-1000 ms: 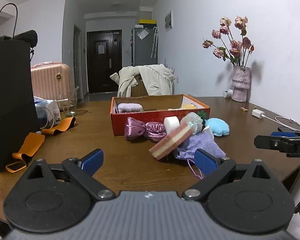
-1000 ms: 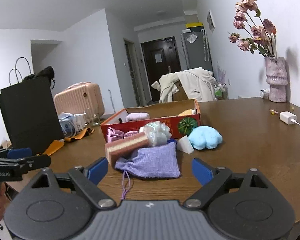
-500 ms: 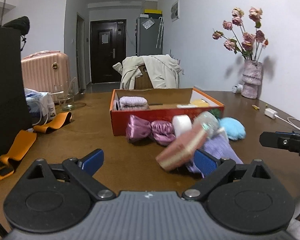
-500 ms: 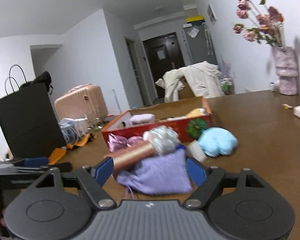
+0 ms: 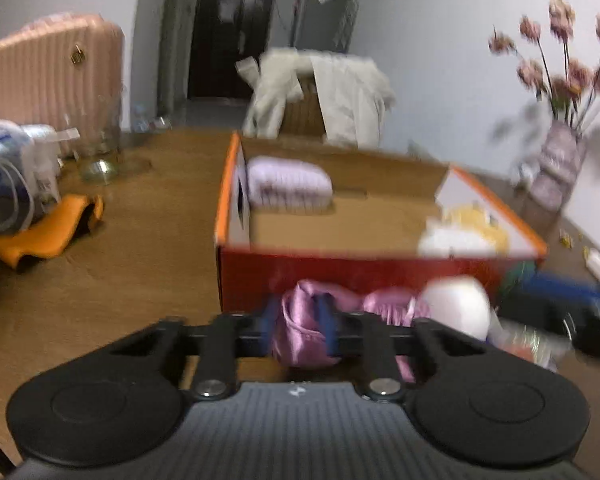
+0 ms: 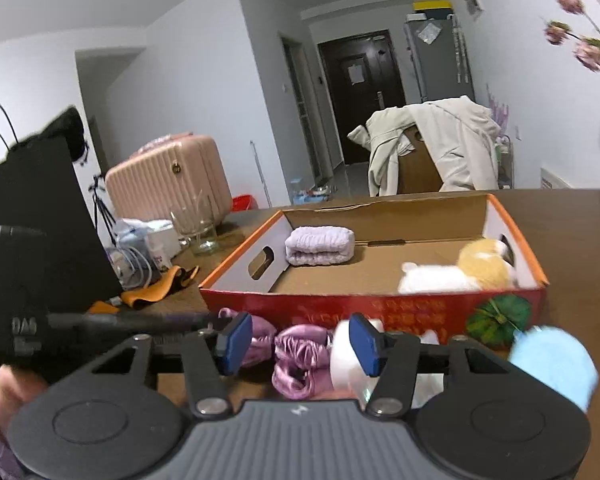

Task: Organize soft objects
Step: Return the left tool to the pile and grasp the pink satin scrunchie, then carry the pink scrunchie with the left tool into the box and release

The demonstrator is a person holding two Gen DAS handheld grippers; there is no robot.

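A pink satin bow (image 5: pixel 384 304) lies against the front wall of the orange-red box (image 5: pixel 380 268). My left gripper (image 5: pixel 299 332) is shut on the bow's left end, with fabric bulging between the blue pads. My right gripper (image 6: pixel 300 340) hangs over the same bow (image 6: pixel 296 376) with its jaws closing. The bow's middle sits between the pads, and a white roll (image 6: pixel 342 360) lies by the right pad; the pads are not squeezing anything. Inside the box (image 6: pixel 372 304) are a folded lilac cloth (image 6: pixel 320 244) and yellow and white plush pieces (image 6: pixel 484 268).
A green pumpkin-shaped item (image 6: pixel 500 318) and a blue fluffy pad (image 6: pixel 552 360) sit right of the bow. A black bag (image 6: pixel 32 220), a glass (image 6: pixel 198 228) and an orange cloth (image 5: pixel 48 232) stand to the left. A flower vase (image 5: pixel 556 168) is at the right, and a coat-draped chair (image 6: pixel 432 144) stands beyond the table.
Both grippers moved forward to the pile in front of the box. The left jaws went from wide open to shut on the pink bow. The right jaws narrowed.
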